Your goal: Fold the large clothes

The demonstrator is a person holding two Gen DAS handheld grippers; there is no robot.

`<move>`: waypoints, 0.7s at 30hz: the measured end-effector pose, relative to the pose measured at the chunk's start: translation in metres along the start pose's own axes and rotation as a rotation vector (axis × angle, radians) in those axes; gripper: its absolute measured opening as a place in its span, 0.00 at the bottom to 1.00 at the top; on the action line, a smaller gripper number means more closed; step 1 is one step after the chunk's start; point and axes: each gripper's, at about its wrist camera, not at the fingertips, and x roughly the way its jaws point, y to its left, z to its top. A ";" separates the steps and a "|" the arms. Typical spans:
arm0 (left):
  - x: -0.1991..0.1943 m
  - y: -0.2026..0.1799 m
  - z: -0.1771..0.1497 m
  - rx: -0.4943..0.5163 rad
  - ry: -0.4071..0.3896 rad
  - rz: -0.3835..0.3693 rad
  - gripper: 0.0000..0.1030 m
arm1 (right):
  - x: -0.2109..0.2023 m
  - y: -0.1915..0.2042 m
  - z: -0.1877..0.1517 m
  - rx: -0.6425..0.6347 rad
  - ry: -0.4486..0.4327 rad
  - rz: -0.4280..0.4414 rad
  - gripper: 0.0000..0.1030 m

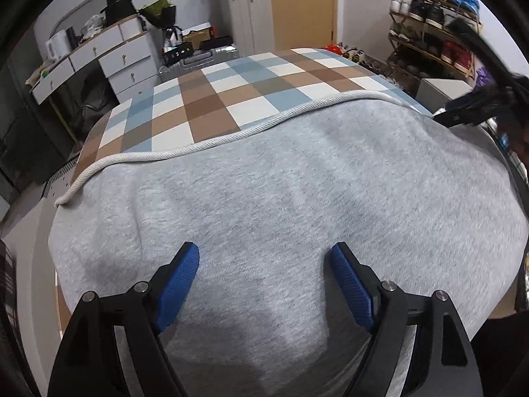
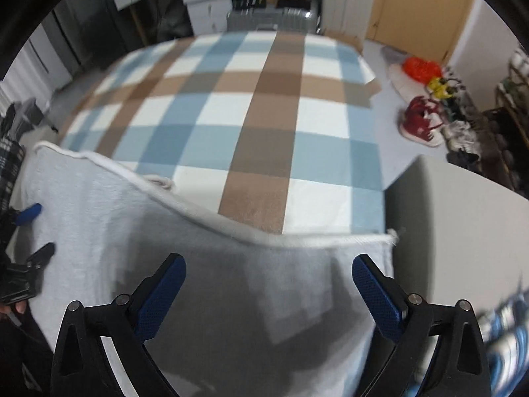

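A large grey garment [image 1: 281, 198] lies spread flat on the checked cloth [image 1: 231, 92] of the table, with a white cord [image 1: 205, 145] running along its far edge. My left gripper [image 1: 264, 258] hovers over the garment's near part, open, with nothing between its blue pads. In the right wrist view the same garment [image 2: 132, 231] fills the lower half, its white-corded edge [image 2: 231, 228] crossing the checked cloth [image 2: 258, 115]. My right gripper [image 2: 267, 268] stands open above it with nothing held. The left gripper [image 2: 36, 231] shows at the left edge there, the right gripper [image 1: 469, 112] at the right edge of the left wrist view.
White drawers [image 1: 125, 59] and a suitcase [image 1: 198, 58] stand behind the table. A shoe rack [image 1: 433, 29] is at the back right, with loose shoes [image 2: 423, 122] on the floor. A grey box [image 2: 463, 215] stands close to the table's right side.
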 end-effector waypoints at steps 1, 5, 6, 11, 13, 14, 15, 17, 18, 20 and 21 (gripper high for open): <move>-0.001 0.000 -0.001 0.008 0.000 -0.005 0.77 | 0.006 0.002 0.001 -0.017 0.016 0.002 0.97; -0.002 -0.002 -0.005 0.035 -0.004 0.006 0.77 | 0.023 0.002 0.009 -0.039 0.056 0.021 0.97; -0.002 -0.003 -0.006 0.038 -0.007 0.011 0.77 | 0.025 -0.003 0.012 -0.016 0.053 0.034 0.96; -0.002 -0.005 -0.009 0.051 -0.014 0.026 0.77 | 0.033 -0.004 0.018 -0.006 0.076 0.080 0.68; -0.002 -0.005 -0.009 0.052 -0.014 0.031 0.78 | 0.028 0.003 0.018 -0.039 0.047 0.077 0.42; -0.001 -0.006 -0.008 0.051 -0.012 0.037 0.78 | 0.028 0.005 0.018 -0.040 0.044 0.060 0.19; -0.001 -0.006 -0.008 0.052 -0.012 0.040 0.78 | 0.032 0.006 0.018 -0.042 0.058 0.030 0.02; -0.001 -0.007 -0.009 0.052 -0.013 0.047 0.78 | 0.034 0.002 0.018 -0.006 0.053 0.012 0.00; -0.002 -0.007 -0.009 0.054 -0.016 0.048 0.78 | 0.034 0.000 0.019 0.022 0.053 0.024 0.00; -0.001 -0.007 -0.010 0.054 -0.021 0.047 0.79 | 0.033 -0.005 0.020 0.061 0.045 0.017 0.00; -0.001 -0.006 -0.010 0.053 -0.022 0.046 0.79 | 0.031 -0.008 0.022 0.079 0.045 -0.009 0.00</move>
